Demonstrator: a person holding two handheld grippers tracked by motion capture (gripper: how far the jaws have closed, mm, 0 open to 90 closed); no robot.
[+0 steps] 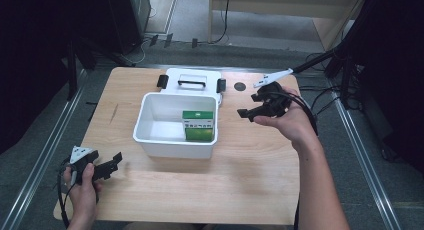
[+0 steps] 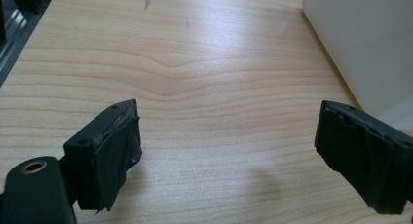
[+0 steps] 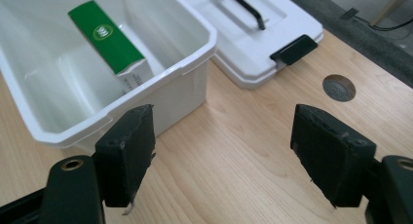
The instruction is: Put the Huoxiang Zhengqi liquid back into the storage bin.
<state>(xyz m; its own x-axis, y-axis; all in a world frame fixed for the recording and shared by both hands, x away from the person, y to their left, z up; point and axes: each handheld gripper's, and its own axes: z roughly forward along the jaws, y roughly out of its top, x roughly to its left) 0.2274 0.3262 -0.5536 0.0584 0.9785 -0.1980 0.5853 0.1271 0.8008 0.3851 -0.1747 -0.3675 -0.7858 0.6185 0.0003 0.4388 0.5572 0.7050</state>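
The left gripper [image 1: 107,166] sits nearest, low over the tabletop [image 1: 240,180] at its front left corner, its fingers [image 2: 109,153] spread wide with nothing but bare wood between them. The right gripper [image 1: 250,110] hovers to the right of the bin [image 1: 150,137], fingers [image 3: 129,151] also wide apart and empty; in the right gripper view they frame the tabletop just beside the bin's near corner.

The green box [image 1: 199,125] stands inside the bin, against its right wall, leaning a little. It looks like a thin card carton: light, fairly stiff along its edges, but likely to dent if squeezed hard on its broad faces. Its printed surface may be somewhat slick. A hold across the two narrow sides near the top end would probably serve best, since that end is exposed and the bin wall crowds one side.

The bin itself is smooth white plastic, rigid and light, likely to slide if nudged. Its lid [image 1: 192,82], with a black handle [image 1: 192,81] and clips, lies flat behind it, touching.
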